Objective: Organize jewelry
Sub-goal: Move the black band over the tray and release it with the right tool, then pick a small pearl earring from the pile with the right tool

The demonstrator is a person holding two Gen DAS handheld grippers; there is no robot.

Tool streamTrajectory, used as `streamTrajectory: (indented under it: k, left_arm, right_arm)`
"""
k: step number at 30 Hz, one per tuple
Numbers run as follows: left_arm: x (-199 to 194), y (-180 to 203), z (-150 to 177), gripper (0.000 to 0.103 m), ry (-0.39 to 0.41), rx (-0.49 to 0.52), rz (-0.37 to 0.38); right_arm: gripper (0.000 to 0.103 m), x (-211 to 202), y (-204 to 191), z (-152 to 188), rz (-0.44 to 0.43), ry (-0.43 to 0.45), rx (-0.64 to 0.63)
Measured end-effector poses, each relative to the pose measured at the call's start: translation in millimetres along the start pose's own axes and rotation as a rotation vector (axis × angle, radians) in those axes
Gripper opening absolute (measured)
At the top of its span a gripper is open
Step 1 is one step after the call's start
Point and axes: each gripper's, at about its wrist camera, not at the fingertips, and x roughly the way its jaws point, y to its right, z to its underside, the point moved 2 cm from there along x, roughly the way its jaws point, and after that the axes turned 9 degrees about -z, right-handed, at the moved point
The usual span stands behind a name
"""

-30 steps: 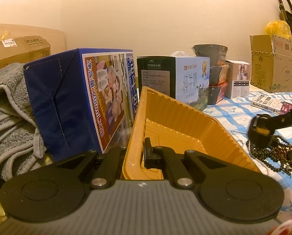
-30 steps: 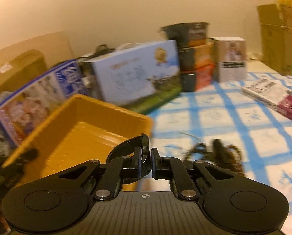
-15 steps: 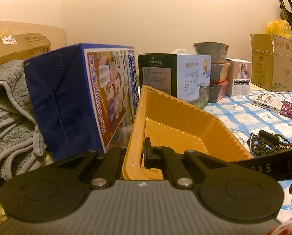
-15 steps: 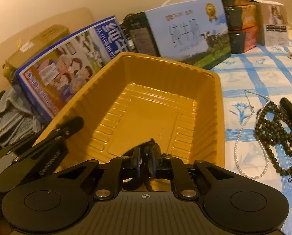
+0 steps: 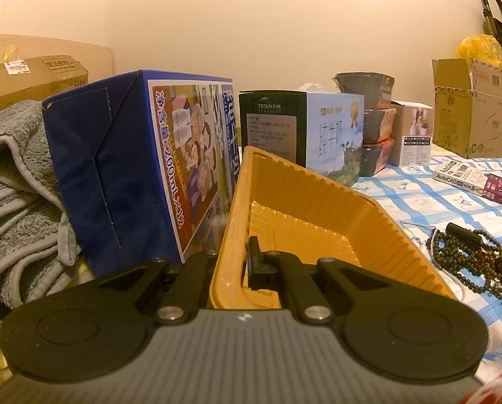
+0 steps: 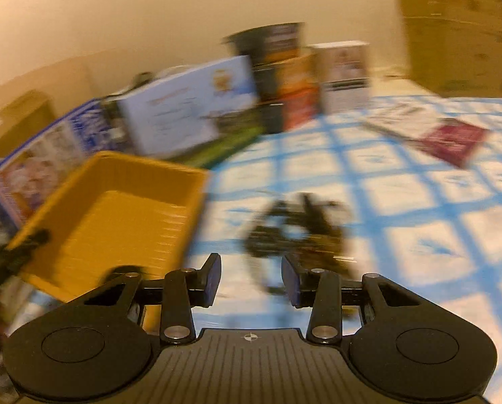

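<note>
The right tongs [image 6: 251,276] had been swung from above the yellow tray [image 6: 116,208] toward the beads [image 6: 294,232] at twelve o'clock, jaws just opened and empty, while the tray's rim was clamped by the left tongs [image 5: 232,262].

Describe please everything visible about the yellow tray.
The yellow tray is a rectangular container, apparently thin plastic, with ribbed sloping walls and a stepped floor. No jewelry shows in the visible part. It stands beside a blue carton. The left gripper is shut on its near rim; dark beads lie apart on the checked cloth.
</note>
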Motion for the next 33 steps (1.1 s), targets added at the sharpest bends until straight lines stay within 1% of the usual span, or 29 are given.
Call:
streamTrajectory:
  k: [2, 4, 5, 8, 12, 16, 30, 31, 33]
  left_arm:
    - [0, 0, 0, 0.004, -0.001, -0.003, -0.002]
    - [0, 1, 0, 0.004, 0.0, -0.002, -0.003]
    - [0, 1, -1, 0.004, 0.0, 0.0, -0.003]
    - [-1, 2, -2, 0.004, 0.004, 0.008, -0.003]
    - [-1, 3, -2, 0.004, 0.004, 0.011, -0.006]
    - [-1, 3, -2, 0.004, 0.004, 0.014, -0.007]
    - [0, 2, -1, 0.004, -0.001, 0.015, -0.007]
    - [0, 2, -1, 0.004, -0.002, 0.015, -0.007]
    - [0, 2, -1, 0.004, -0.002, 0.016, -0.008]
  right_arm:
    - [0.041, -10, 23, 3, 0.067, -0.003, 0.021]
    - [0.036, -16, 44, 6, 0.116, -0.015, 0.041]
    - [0.032, -15, 54, 9, 0.143, -0.025, 0.045]
    - [0.029, -8, 72, 17, 0.182, -0.07, 0.056]
    - [0.029, 5, 80, 27, 0.185, -0.109, 0.039]
    - [0.029, 16, 74, 32, 0.175, -0.126, -0.009]
    - [0.029, 38, 75, 30, 0.188, -0.136, -0.065]
    - [0.028, 39, 75, 29, 0.19, -0.136, -0.068]
    - [0.017, 41, 74, 29, 0.19, -0.142, -0.08]
